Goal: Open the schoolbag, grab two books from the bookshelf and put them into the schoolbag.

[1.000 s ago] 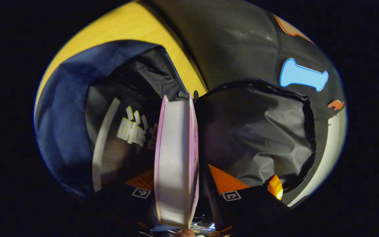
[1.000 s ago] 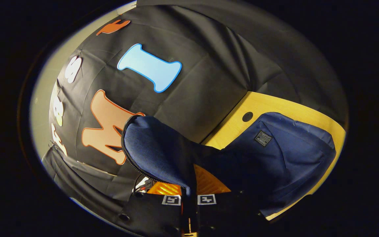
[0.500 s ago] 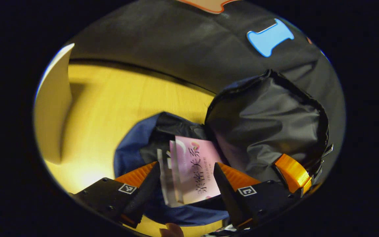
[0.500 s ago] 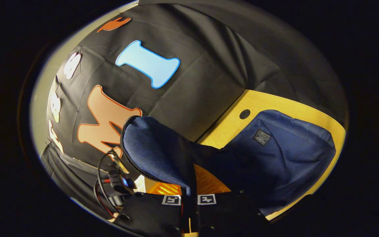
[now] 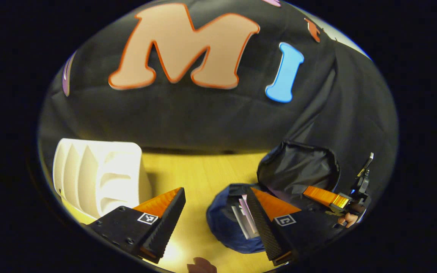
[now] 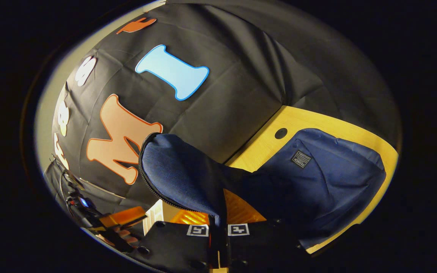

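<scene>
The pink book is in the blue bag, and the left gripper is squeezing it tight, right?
Not quite. The pink book is in the blue bag, but the left gripper is not squeezing it. The left gripper view shows its fingers wide apart with nothing between them, up above the bag.

left gripper [image 5: 214, 216] body: black blocks, one per finger, small screws on the left block
left gripper markings: a square black-and-white tag on each block
left gripper finger faces: ribbed, wedge-shaped
right gripper [image 6: 218, 222] body: black housing, two square tags side by side, a round screw hole at left
cables: thin dark wires at the left gripper in the right gripper view
</scene>
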Demonstrator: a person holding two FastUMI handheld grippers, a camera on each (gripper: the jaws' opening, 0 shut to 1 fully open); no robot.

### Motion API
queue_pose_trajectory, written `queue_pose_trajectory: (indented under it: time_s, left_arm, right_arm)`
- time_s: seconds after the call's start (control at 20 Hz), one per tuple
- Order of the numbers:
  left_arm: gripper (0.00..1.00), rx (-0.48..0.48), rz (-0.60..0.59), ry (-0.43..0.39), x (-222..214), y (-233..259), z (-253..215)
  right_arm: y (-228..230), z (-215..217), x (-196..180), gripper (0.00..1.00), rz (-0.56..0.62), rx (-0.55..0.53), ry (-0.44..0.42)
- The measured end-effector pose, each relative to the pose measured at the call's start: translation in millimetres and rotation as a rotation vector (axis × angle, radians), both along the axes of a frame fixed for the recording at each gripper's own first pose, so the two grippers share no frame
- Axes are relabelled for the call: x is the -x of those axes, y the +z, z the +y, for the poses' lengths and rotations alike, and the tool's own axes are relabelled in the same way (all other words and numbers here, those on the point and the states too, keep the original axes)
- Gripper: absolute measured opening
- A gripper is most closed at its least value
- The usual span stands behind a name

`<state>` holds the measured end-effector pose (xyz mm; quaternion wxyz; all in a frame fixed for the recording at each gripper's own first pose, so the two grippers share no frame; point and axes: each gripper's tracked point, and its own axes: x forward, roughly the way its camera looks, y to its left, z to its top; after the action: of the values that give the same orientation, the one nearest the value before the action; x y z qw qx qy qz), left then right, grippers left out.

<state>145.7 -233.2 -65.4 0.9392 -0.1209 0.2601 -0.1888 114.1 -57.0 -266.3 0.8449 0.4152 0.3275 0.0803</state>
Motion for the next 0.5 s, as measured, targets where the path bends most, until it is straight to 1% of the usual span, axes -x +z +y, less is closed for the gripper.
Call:
queue_pose_trajectory:
  time_s: [0.05,0.1,0.25,0.4,0.45,0.5]
  left_arm:
    - [0.90,-0.009,-0.035,0.021,-0.3,15.2,14.9]
    - [0.94,-0.013,-0.059,0.045,1.9,28.3,29.5]
    - [0.94,-0.006,-0.114,0.103,15.9,58.2,66.6]
    - [0.94,-0.036,-0.188,0.157,21.2,80.0,106.6]
    - [0.94,-0.050,-0.196,0.169,26.4,85.1,115.9]
    - [0.94,-0.054,-0.204,0.185,31.7,87.7,126.3]
  right_arm:
    - [0.0,0.2,-0.6,0.04,0.001,0.010,0.001]
    - [-0.7,1.8,1.6,0.05,-0.003,0.021,0.004]
    - [0.5,4.7,6.1,0.05,-0.016,0.070,0.025]
    - [3.7,8.2,13.4,0.07,-0.024,0.114,0.040]
    - [1.8,16.2,13.6,0.10,-0.023,0.123,0.053]
    - [-2.6,24.1,11.2,0.28,-0.032,0.124,0.067]
